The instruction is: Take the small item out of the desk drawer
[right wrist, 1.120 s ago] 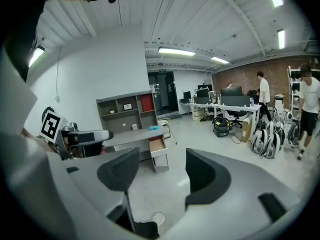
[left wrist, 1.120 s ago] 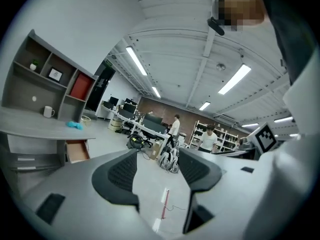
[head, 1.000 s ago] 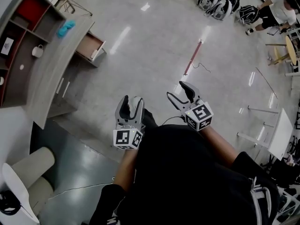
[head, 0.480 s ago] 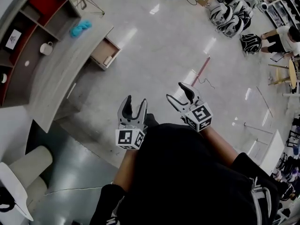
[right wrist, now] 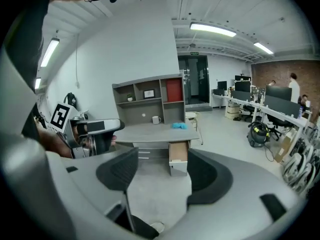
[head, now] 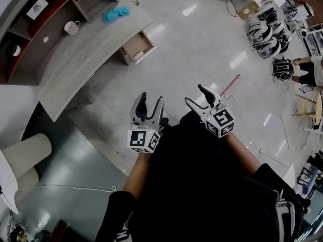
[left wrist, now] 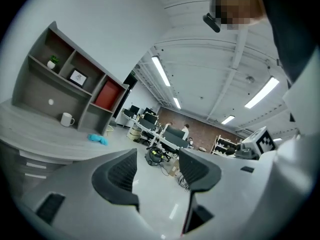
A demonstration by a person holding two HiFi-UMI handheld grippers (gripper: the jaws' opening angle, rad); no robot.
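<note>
The grey desk stands at the upper left, and its end drawer is pulled open; the same drawer shows straight ahead in the right gripper view. What lies inside the drawer is too small to tell. My left gripper is open and empty, held near the person's body, well short of the desk. My right gripper is also open and empty beside it. In the left gripper view the jaws point across the room, with the desk off to the left.
On the desk lie a blue cloth and a white mug, below a shelf unit. A red pole lies on the floor. A white chair stands at the left. Helmets and a person are far right.
The view has swung so the desk and open drawer sit closer and more central. Both grippers have stayed open in front of the person's body.
</note>
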